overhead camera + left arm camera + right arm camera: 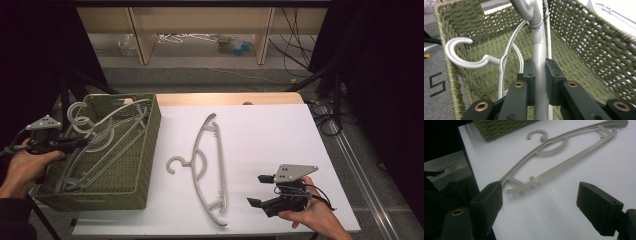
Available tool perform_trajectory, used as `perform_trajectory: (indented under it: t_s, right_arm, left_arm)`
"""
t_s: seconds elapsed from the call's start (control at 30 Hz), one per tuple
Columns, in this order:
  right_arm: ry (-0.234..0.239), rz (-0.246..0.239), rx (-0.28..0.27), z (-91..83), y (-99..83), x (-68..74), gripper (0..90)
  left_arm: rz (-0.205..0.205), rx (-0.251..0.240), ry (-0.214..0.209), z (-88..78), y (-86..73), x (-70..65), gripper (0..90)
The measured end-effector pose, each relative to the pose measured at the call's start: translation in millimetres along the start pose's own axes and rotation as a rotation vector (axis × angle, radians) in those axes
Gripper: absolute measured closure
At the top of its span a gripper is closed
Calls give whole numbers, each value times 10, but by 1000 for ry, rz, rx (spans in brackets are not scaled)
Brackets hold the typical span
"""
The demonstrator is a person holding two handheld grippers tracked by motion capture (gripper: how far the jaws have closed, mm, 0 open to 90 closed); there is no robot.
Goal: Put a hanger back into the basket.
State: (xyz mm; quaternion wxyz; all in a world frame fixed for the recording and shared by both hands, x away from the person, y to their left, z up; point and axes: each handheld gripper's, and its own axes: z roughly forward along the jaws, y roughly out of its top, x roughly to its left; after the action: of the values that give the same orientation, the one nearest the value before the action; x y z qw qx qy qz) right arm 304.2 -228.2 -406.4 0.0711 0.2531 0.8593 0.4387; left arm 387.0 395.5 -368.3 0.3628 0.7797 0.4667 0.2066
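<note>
The left gripper [540, 75] is clamped on a grey hanger [537, 35], pinching its stem just below the hook so it hangs steady over the green basket [145, 150] — likely being lowered in beside the hangers [100, 145] already there. The right gripper [262, 192] rests on the table [270, 130] with jaws wide apart, empty, aimed at the beige hanger [210, 165] lying flat — probably next

Wooden shelf [200, 30], grey floor [200, 75]

My white table [260, 135] carries a green woven basket [145, 160] at its left and a grey hanger [212, 165] mid-table.
</note>
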Motion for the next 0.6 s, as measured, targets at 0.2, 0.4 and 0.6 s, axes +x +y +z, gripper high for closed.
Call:
perform_trajectory:
  t_s: [0.2,0.4,0.6]
  right_arm:
    - [-3,4,0,-2,-3,0,221]
    - [-1,2,1,2,-7,3,221]
    - [0,3,1,6,-9,3,221]
  left_arm:
    - [0,41,0,149,-92,2,795]
    - [-42,23,4,239,-144,36,789]
    - [-98,34,59,287,-210,98,750]
